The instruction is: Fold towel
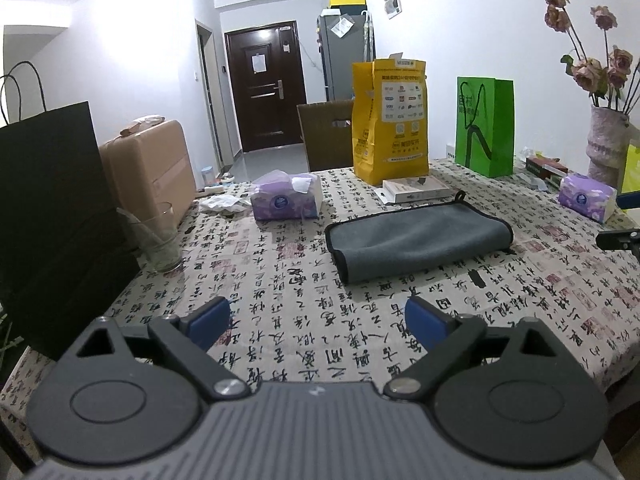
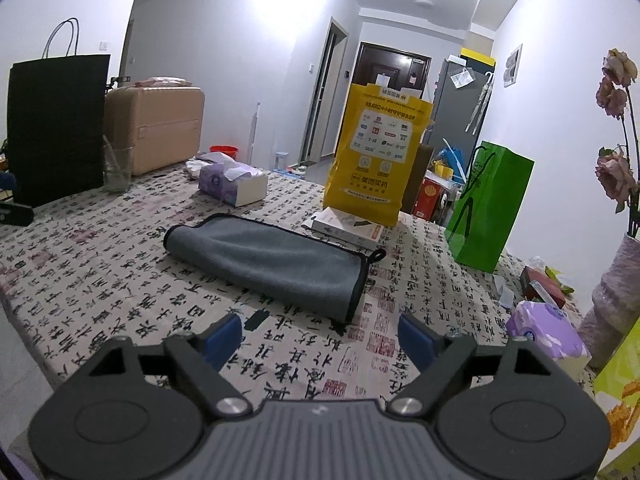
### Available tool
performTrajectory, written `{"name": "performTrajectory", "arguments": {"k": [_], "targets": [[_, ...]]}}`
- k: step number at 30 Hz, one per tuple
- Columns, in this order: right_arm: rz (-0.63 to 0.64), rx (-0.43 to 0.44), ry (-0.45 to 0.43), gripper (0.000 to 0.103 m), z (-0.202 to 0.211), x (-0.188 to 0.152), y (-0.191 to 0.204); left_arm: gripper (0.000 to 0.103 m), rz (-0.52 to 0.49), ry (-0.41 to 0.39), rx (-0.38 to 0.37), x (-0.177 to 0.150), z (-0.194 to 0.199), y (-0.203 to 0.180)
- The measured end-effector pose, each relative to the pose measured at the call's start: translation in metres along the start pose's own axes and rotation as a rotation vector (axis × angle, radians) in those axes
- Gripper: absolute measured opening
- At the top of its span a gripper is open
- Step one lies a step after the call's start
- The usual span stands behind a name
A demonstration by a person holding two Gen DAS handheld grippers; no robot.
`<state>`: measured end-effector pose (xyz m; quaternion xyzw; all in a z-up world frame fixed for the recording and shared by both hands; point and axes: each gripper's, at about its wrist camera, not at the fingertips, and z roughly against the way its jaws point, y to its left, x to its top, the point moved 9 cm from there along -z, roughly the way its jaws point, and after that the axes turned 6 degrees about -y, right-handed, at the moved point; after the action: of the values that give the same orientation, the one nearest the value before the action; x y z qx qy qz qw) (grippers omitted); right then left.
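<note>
A grey towel (image 1: 416, 242) with black trim lies folded on the patterned tablecloth (image 1: 280, 300), with a hanging loop at its far right corner. It also shows in the right wrist view (image 2: 272, 264). My left gripper (image 1: 318, 318) is open and empty, held above the cloth in front of the towel. My right gripper (image 2: 320, 334) is open and empty, just short of the towel's near trimmed end. The tip of the right gripper shows at the right edge of the left wrist view (image 1: 618, 238).
A yellow bag (image 1: 390, 122), a green bag (image 1: 484, 126) and a flat box (image 1: 418, 190) stand behind the towel. Tissue packs (image 1: 286, 200) (image 1: 586, 196), a glass (image 1: 158, 238), a black bag (image 1: 52, 216), a suitcase (image 1: 150, 168) and a vase (image 1: 606, 144) ring the table.
</note>
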<state>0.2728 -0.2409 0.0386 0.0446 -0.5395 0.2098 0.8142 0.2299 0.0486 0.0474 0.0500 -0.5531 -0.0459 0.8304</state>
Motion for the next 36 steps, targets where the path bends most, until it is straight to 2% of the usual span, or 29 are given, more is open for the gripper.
{"name": "performTrajectory", "arguments": {"k": [7, 12, 21, 30, 36], "targets": [[-0.02, 0.006, -0.029, 0.085, 0.019, -0.009, 0.011, 0.098, -0.05, -0.027, -0.023, -0.009, 0.022, -0.017], [-0.032, -0.006, -0.064, 0.089, 0.038, -0.01, 0.014, 0.099, -0.03, -0.059, -0.034, -0.01, 0.04, -0.021], [-0.093, -0.018, -0.147, 0.089, 0.076, -0.007, 0.019, 0.1, -0.012, -0.119, -0.053, -0.017, 0.072, -0.029], [-0.123, 0.001, -0.2, 0.091, 0.103, -0.013, 0.038, 0.101, 0.029, -0.111, -0.021, -0.031, 0.079, -0.026], [-0.142, 0.009, -0.193, 0.091, 0.111, -0.022, 0.048, 0.101, 0.04, -0.096, -0.01, -0.041, 0.081, -0.026]]}}
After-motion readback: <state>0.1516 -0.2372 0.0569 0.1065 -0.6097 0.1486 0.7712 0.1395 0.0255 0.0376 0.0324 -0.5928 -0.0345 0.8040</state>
